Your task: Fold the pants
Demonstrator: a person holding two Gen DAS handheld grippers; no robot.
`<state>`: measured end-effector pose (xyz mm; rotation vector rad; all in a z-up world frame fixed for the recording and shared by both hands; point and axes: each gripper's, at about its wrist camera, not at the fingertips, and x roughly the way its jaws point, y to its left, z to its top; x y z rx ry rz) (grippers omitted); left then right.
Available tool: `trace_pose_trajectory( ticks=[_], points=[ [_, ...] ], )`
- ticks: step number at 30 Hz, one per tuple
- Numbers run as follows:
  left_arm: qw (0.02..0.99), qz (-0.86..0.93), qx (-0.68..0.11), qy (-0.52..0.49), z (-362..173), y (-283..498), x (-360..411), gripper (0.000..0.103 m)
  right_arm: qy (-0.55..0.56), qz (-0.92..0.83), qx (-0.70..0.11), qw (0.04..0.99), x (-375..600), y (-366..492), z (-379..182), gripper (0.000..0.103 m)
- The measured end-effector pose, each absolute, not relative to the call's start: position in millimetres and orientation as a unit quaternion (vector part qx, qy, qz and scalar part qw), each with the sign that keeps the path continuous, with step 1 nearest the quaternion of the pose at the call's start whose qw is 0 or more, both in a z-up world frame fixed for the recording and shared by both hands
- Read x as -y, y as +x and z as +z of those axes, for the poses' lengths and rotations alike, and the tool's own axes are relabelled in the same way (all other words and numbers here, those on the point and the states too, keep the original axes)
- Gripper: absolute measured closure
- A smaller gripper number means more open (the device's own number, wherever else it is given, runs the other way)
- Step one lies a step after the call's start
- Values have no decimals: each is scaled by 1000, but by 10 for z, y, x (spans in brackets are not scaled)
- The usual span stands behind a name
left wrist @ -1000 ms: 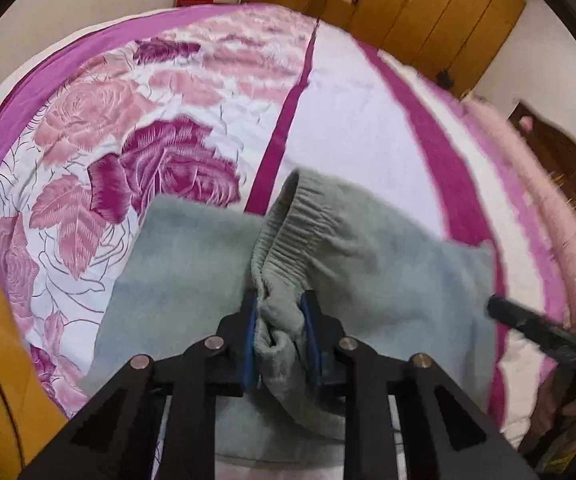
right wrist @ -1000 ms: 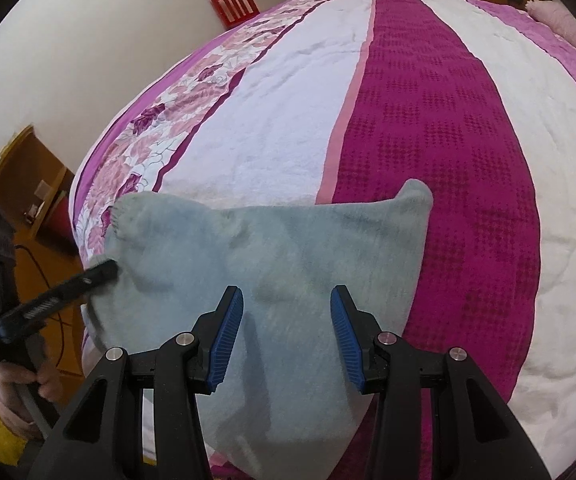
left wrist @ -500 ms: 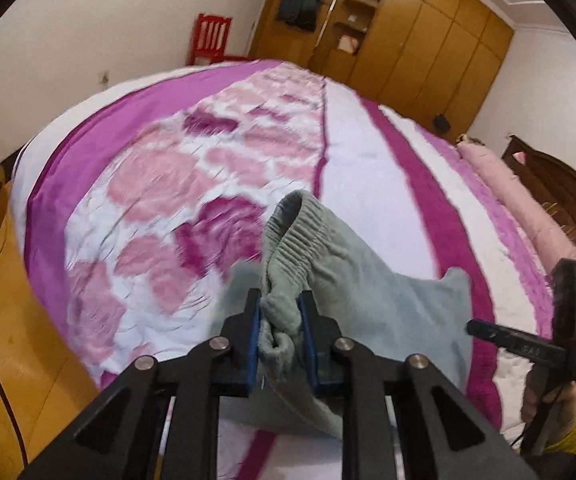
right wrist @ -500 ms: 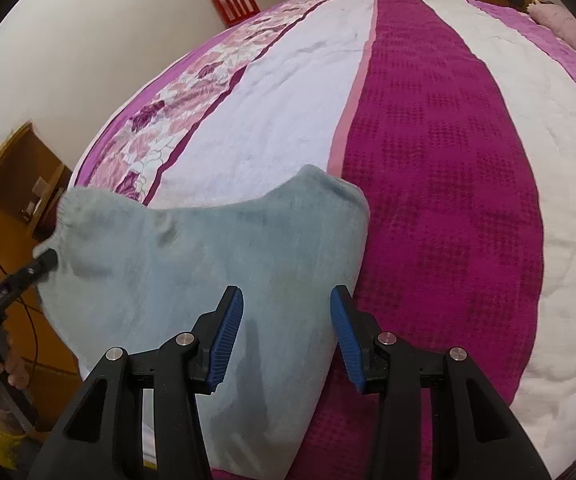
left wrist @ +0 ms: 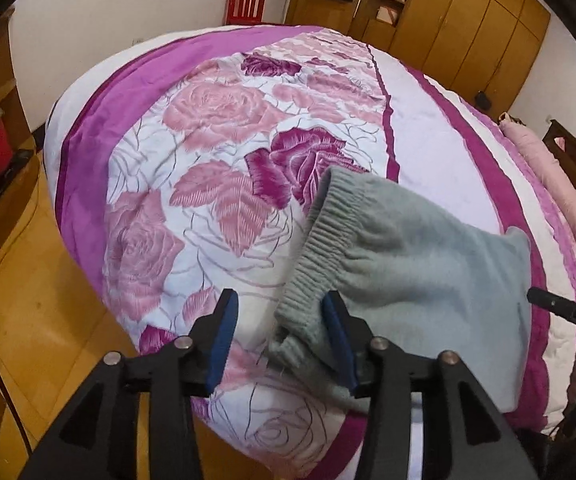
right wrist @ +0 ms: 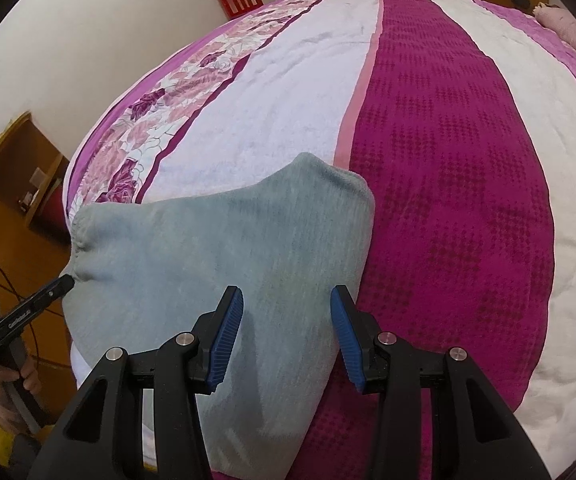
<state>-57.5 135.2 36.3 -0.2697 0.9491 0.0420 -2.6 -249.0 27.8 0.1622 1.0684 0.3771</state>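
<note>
So the grey pants (left wrist: 415, 272) were lying folded up on the bed (left wrist: 216, 128), near its foot end, partly on the rose-print strip and partly on the white and magenta stripes. The left tongs (left wrist: 280, 340) were opening right then, blue pads spread apart, with the ribbed waistband corner sitting loose between them; it looked like it was brushing the right-hand pad, but nothing was pinching it anymore. The lower edge of the pants was hidden behind the tongs' black arms, so I couldn't tell how it lay there. The right tongs (right wrist: 286, 336) hung partway open over the other side of the pants, nothing held, though from that angle I couldn't tell whether the pad tips touched the cloth. In the right wrist view, a black finger tip of the left tongs poked against the gathered waistband edge at the far left, and the hand (right wrist: 12, 388) gripping that handle was half cut off by the frame, with a bit of yellow sleeve showing. A red chair (left wrist: 248, 2) stood against the wall beyond the bed, and wooden wardrobes (left wrist: 463, 12) were cut off at the top.
</note>
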Motion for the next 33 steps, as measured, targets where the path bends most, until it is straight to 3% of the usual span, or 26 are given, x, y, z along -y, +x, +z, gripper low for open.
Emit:
trace_pose_trajectory(
  ticks=[10, 11, 12, 17, 24, 26, 33],
  points=[
    [870, -8, -469, -153, 455, -516, -1269, 57, 78, 180, -505, 840, 2480, -24, 279, 57],
    [867, -1, -479, -141, 405, -520, -1243, 72, 78, 180, -505, 840, 2483, -26, 282, 57],
    [865, 9, -485, -127, 368, -524, -1230, 76, 80, 182, -505, 840, 2490, -25, 282, 57],
    [863, 14, -491, -116, 338, -582, -1256, 73, 82, 179, -505, 840, 2483, -18, 291, 57],
    [896, -31, -438, -71, 789, -504, -989, 72, 89, 183, -475, 856, 2480, 74, 421, 57],
    [897, -53, -433, -71, 818, -363, -882, 72, 82, 186, -474, 857, 2442, 145, 426, 67],
    [893, -71, -440, -59, 587, 321, -603, 80, 51, 182, -480, 857, 2295, 379, 293, 72]
  ],
)
